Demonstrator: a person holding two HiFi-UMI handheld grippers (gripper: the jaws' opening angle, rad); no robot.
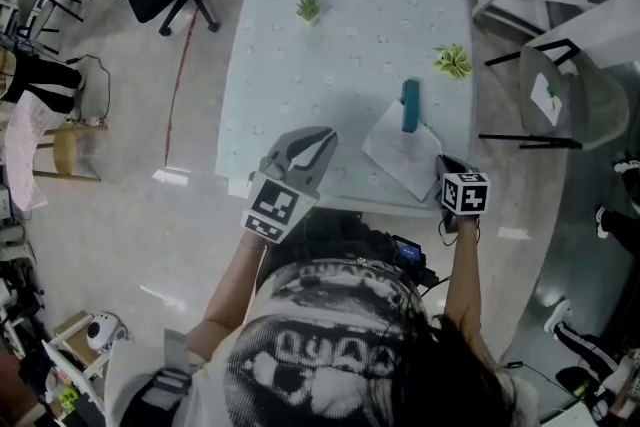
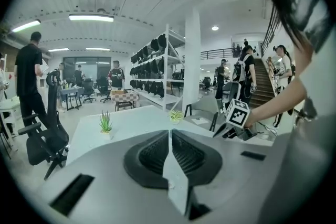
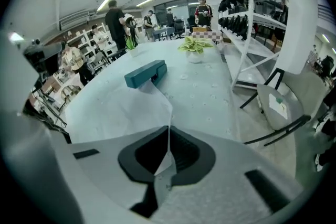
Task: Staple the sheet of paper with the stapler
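Paper (image 3: 126, 107) edge between right gripper (image 3: 169, 136) fingers (image 3: 187, 152)

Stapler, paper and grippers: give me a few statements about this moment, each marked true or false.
1. The right gripper is shut on the sheet of paper. True.
2. The left gripper holds the stapler. False: its jaws are together on nothing, well apart from the stapler.
3. The stapler sits at the sheet's far corner. True.
4. Three plants stand on the table. False: two, a green plant and a paler plant.
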